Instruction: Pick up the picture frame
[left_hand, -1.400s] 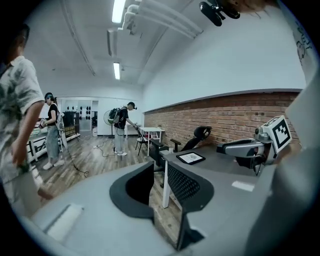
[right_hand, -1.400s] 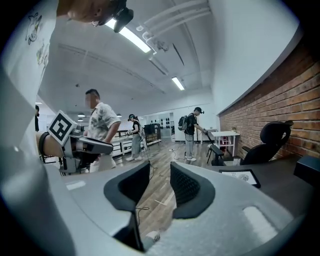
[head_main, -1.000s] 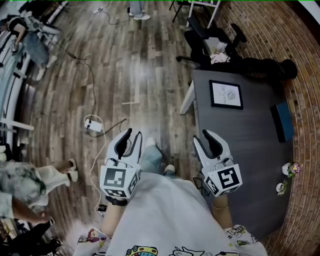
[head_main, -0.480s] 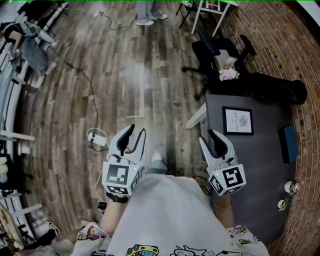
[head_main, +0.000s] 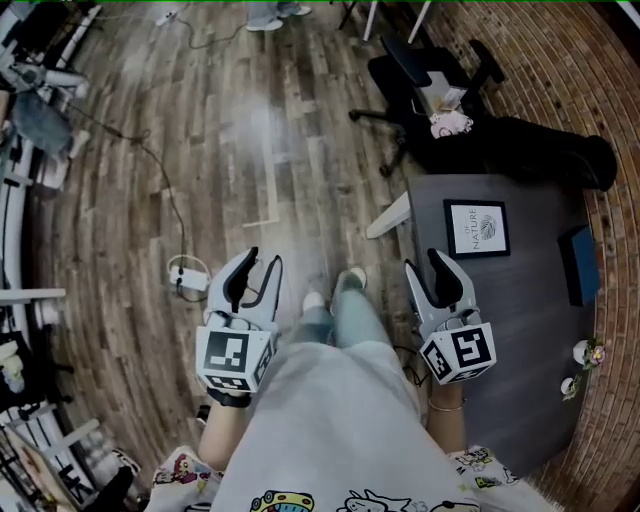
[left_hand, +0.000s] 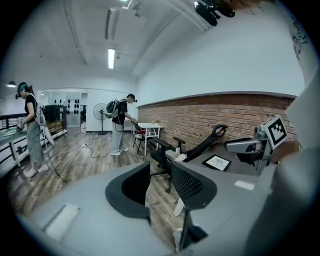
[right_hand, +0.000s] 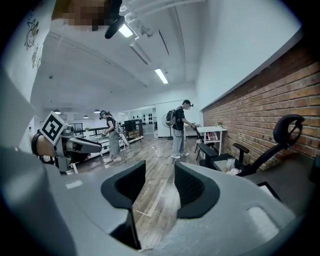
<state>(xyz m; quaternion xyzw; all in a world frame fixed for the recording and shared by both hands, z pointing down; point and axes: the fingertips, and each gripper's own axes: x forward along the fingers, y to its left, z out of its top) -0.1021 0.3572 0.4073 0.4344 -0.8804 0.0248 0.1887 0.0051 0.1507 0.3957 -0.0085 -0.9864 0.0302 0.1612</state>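
Observation:
The picture frame, black-edged with a white print, lies flat at the far end of a dark grey table on the right in the head view; it also shows small in the left gripper view. My right gripper hangs at the table's left edge, short of the frame, its jaws opening with nothing between them. My left gripper is out over the wooden floor, well left of the table, jaws opening and empty. The right gripper view looks across the floor, frame out of sight.
A black office chair stands beyond the table's far end. A dark blue box and small flowers sit along the table's right side by the brick wall. A power strip with cable lies on the floor. People stand far off.
The head view has shifted, so table and frame now sit lower and nearer my right gripper. Both grippers' jaws stand wider apart than before.

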